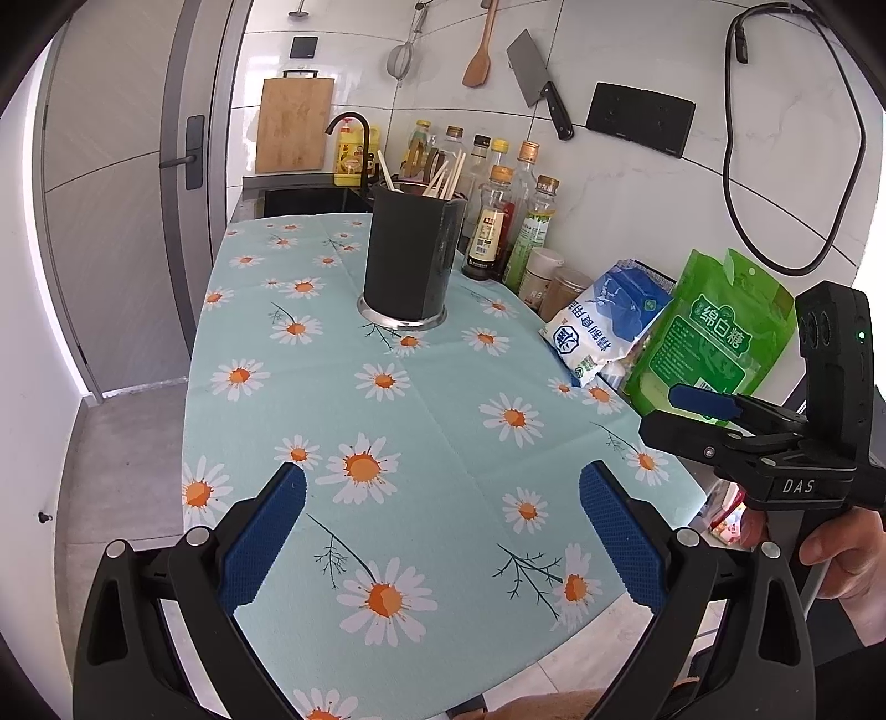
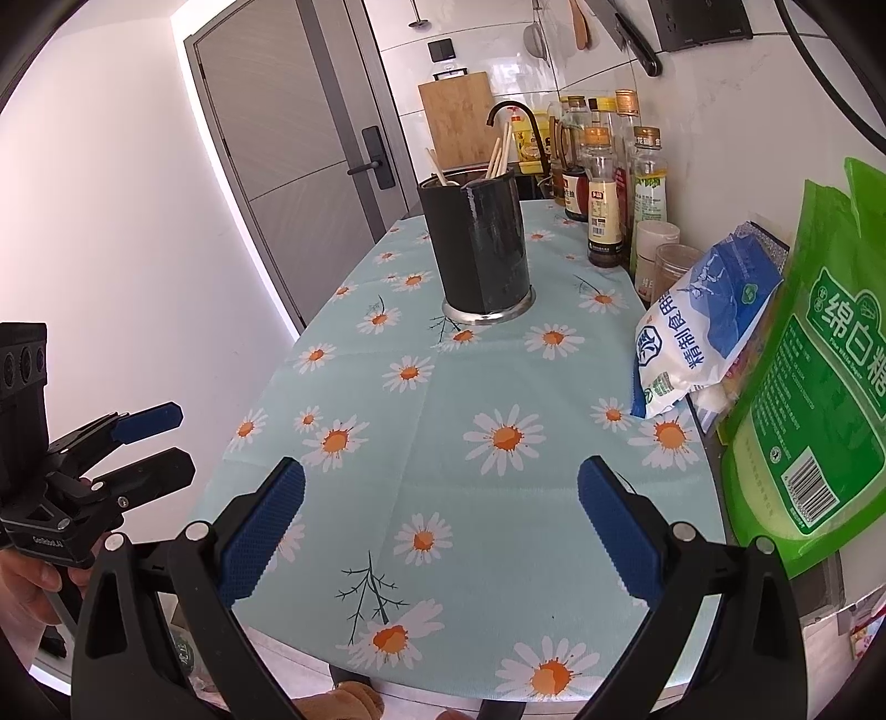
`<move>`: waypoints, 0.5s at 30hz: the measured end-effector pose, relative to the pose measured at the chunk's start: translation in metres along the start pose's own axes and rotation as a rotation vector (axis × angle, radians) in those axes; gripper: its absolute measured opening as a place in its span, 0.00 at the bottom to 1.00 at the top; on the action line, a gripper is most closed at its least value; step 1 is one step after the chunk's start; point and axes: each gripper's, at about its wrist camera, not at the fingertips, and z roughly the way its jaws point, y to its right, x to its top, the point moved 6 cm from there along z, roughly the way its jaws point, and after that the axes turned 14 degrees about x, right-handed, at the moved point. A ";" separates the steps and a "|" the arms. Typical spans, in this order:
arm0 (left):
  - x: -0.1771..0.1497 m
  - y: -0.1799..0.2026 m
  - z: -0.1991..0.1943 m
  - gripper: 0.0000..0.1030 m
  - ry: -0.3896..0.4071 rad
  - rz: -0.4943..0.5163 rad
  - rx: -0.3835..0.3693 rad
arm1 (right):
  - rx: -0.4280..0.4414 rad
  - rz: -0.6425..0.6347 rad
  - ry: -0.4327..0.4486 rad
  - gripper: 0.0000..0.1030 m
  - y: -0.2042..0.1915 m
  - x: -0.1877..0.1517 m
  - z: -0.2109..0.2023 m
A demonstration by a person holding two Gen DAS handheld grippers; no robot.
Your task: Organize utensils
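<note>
Two grippers hang over the near edge of a counter covered by a daisy-print tablecloth (image 1: 421,421), and neither has hold of anything. Farthest left in the left wrist view stands a grey door (image 1: 127,221) with a dark lever handle. Next comes the left gripper (image 1: 443,531), its blue-padded fingers (image 1: 260,543) spread wide with only cloth showing between them. Beyond it, toward the middle of the cloth, a black utensil holder (image 1: 412,255) stands upright on a round metal base, and pale wooden chopsticks (image 1: 446,177) lean out of its top. Behind the holder are a black tap (image 1: 354,144) and a wooden cutting board (image 1: 293,124) propped against the tiled wall. To the right of the holder, a cluster of sauce bottles (image 1: 498,221) lines the wall, followed by a blue-and-white salt bag (image 1: 603,327) and a green sugar bag (image 1: 714,338), both leaning near the wall. Above them hang a wooden spatula (image 1: 480,52) and a cleaver (image 1: 537,83). At the far right, a hand (image 1: 841,559) grips the right gripper (image 2: 440,529); its own camera shows its blue pads (image 2: 617,531) equally wide apart above bare cloth, well short of the holder.
</note>
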 end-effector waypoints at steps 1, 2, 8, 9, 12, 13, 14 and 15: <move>0.000 0.000 0.000 0.94 0.000 0.001 0.000 | 0.000 0.000 -0.001 0.95 0.000 0.000 0.000; 0.001 0.000 0.000 0.94 0.001 0.000 0.001 | 0.000 -0.002 -0.002 0.95 0.000 0.000 0.001; 0.002 0.001 -0.001 0.94 0.002 0.000 -0.004 | 0.000 -0.002 -0.005 0.95 -0.001 0.000 0.001; 0.002 0.001 0.000 0.94 0.001 -0.002 -0.005 | 0.002 -0.001 -0.006 0.95 -0.001 0.000 0.002; 0.002 0.000 0.001 0.94 -0.002 -0.006 -0.005 | 0.002 -0.005 -0.008 0.95 -0.001 0.000 0.003; 0.002 0.000 0.001 0.94 -0.003 -0.007 -0.006 | 0.002 -0.004 -0.009 0.95 -0.001 -0.001 0.003; 0.002 0.000 0.001 0.94 -0.002 -0.005 -0.004 | 0.004 -0.001 -0.009 0.95 -0.001 -0.001 0.003; 0.002 0.000 0.001 0.94 -0.002 -0.004 -0.004 | 0.004 -0.001 -0.009 0.95 -0.001 0.000 0.003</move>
